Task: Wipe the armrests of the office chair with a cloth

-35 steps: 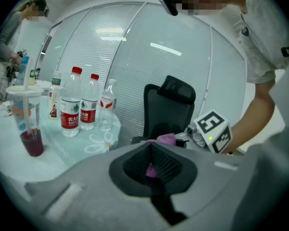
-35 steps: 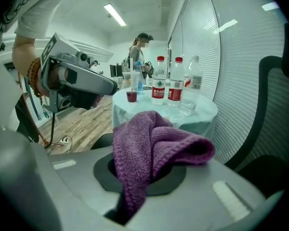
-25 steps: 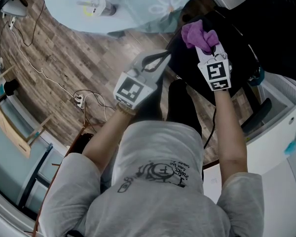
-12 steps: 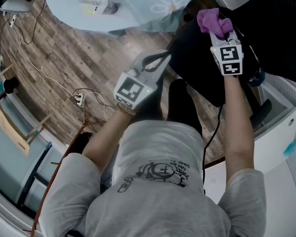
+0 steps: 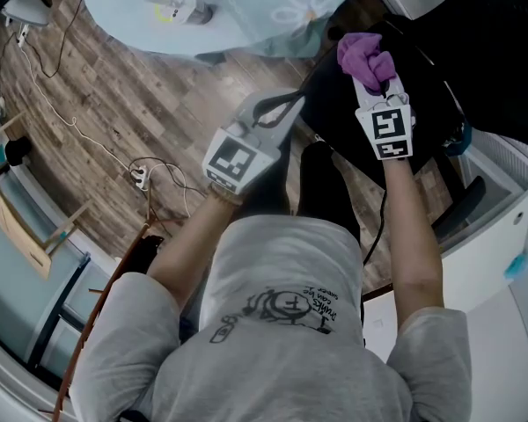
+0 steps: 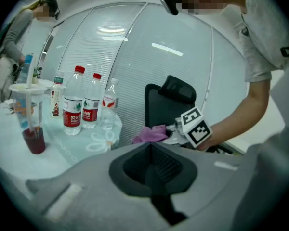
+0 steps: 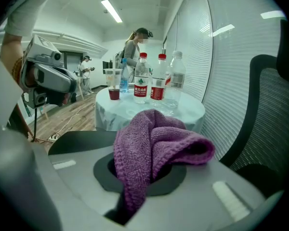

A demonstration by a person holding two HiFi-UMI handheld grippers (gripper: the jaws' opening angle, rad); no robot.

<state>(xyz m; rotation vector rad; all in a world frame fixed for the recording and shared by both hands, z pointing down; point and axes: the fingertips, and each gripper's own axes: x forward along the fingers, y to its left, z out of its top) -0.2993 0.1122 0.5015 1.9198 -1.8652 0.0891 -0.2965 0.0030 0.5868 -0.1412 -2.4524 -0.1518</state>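
Observation:
A purple knitted cloth (image 5: 363,58) is bunched in my right gripper (image 5: 375,77), which is shut on it; the cloth (image 7: 151,150) spills out over the jaws. It hovers over the black office chair (image 5: 348,126), near the seat's far edge by the backrest (image 7: 272,114). One black armrest (image 5: 459,206) shows lower right of the seat, apart from the cloth. My left gripper (image 5: 277,108) is held left of the chair, jaws shut on nothing. From the left gripper view I see the cloth (image 6: 151,134), the right gripper's marker cube (image 6: 196,127) and the chair back (image 6: 166,105).
A round table with a pale blue cover (image 5: 246,16) stands beyond the chair, carrying water bottles (image 6: 82,105) and a cup with a red drink (image 6: 31,124). Cables and a power strip (image 5: 141,178) lie on the wood floor. A white cabinet (image 5: 484,271) is at the right.
The right gripper with the cloth swung out to the right and farther over the chair, then came back left and nearer. The left gripper has stayed put.

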